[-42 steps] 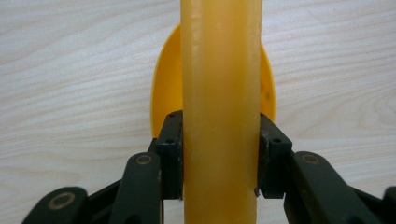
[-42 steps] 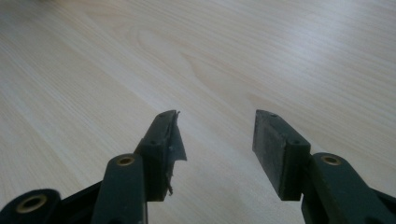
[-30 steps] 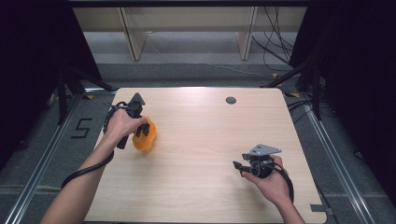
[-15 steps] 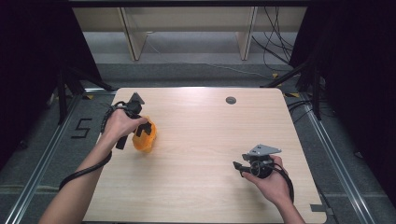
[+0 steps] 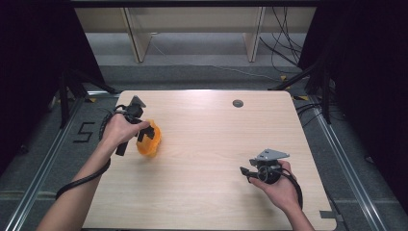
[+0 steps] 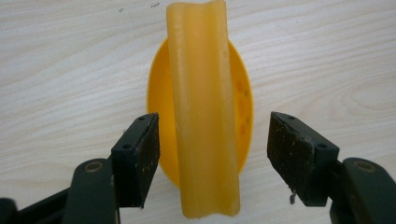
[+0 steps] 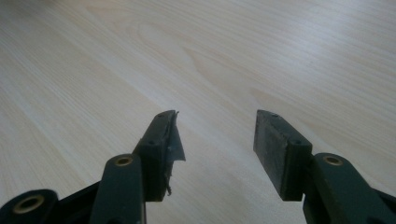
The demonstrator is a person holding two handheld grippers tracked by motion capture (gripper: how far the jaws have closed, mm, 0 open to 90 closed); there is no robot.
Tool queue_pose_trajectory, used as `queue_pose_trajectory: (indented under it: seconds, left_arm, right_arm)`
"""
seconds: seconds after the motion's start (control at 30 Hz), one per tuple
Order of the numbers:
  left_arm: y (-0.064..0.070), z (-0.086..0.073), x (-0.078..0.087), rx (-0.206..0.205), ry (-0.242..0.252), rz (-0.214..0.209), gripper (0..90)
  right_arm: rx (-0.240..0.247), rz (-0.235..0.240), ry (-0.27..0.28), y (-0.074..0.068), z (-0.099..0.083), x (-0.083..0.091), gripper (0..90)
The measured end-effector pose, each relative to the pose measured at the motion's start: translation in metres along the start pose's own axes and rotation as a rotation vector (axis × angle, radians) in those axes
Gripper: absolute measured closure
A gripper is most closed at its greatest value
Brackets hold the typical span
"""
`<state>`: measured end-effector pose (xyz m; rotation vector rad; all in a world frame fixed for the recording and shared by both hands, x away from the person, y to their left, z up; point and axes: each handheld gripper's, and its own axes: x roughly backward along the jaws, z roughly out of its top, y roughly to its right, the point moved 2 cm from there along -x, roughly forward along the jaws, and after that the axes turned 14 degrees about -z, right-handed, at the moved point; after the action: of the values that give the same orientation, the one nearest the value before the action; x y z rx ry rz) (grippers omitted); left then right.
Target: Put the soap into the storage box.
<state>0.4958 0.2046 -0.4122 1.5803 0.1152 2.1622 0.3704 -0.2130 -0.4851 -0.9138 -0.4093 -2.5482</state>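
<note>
The counter (image 5: 207, 159) carries one object: an orange scoop (image 5: 148, 138) at about 9 o'clock, near the left edge. Compared with the frames from a second and half a second ago, almost nothing has changed. The scoop lies on the same spot, and the left gripper (image 5: 143, 131) remains over it with only a slight shift of the hand. The grasp is therefore judged pending, not completed.

In the left gripper view, the scoop (image 6: 205, 107) lies on the wood with its bowl behind and its channel-shaped handle toward the camera. The long axis runs along the 12-to-6 line of that view, with the handle end at 6 o'clock. In the high view the bowl opening faces roughly 3 o'clock.

The left gripper (image 6: 212, 158) is spread, one jaw on either side of the handle, neither touching it. The right gripper (image 5: 246, 171) rests at about 4 o'clock, well apart from the scoop; in its own view the right gripper (image 7: 217, 149) is spread over bare wood.
</note>
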Motion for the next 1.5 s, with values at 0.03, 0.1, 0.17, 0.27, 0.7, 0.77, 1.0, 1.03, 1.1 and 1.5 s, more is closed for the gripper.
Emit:
queue_pose_trajectory:
  seconds: [0.03,0.1,0.17,0.27,0.7,0.77,1.0,1.03,1.1,1.5]
  left_arm:
    - [0.001,-0.002,0.002,-0.003,0.008,0.001,33.9]
    - [0.002,-0.005,0.006,-0.013,0.020,-0.007,33.6]
    - [0.002,-0.009,0.010,-0.023,0.035,-0.008,33.6]
    - [0.002,-0.016,0.015,-0.042,0.048,-0.011,33.6]
    - [0.003,-0.066,0.032,-0.076,0.160,-0.068,33.2]
    - [0.000,-0.074,0.034,-0.101,0.200,-0.088,33.4]
    - [-0.013,-0.116,0.026,-0.135,0.293,-0.038,33.4]
    - [-0.014,-0.123,0.024,-0.144,0.281,-0.024,33.1]
    - [-0.016,-0.135,0.019,-0.155,0.268,-0.006,33.0]
    - [-0.031,-0.186,-0.018,-0.265,0.513,-0.092,35.1]
  right_arm:
    - [0.006,0.001,0.005,0.000,0.000,0.000,49.7]
    - [-0.009,0.004,-0.002,-0.001,0.001,0.000,49.7]
    - [-0.007,0.002,-0.002,-0.001,0.001,0.000,49.7]
    - [-0.013,0.000,0.009,-0.001,0.001,0.000,49.7]
    - [-0.015,-0.007,0.007,0.000,0.001,0.002,49.7]
    - [-0.016,-0.005,0.010,0.000,0.001,0.002,49.7]
    - [-0.008,-0.012,0.015,0.002,0.000,0.002,49.7]
    - [-0.025,-0.007,0.004,0.001,0.001,0.003,49.7]
    - [-0.033,0.001,-0.001,0.000,0.001,0.003,49.7]
    - [-0.018,0.003,0.013,0.000,0.002,0.003,49.8]
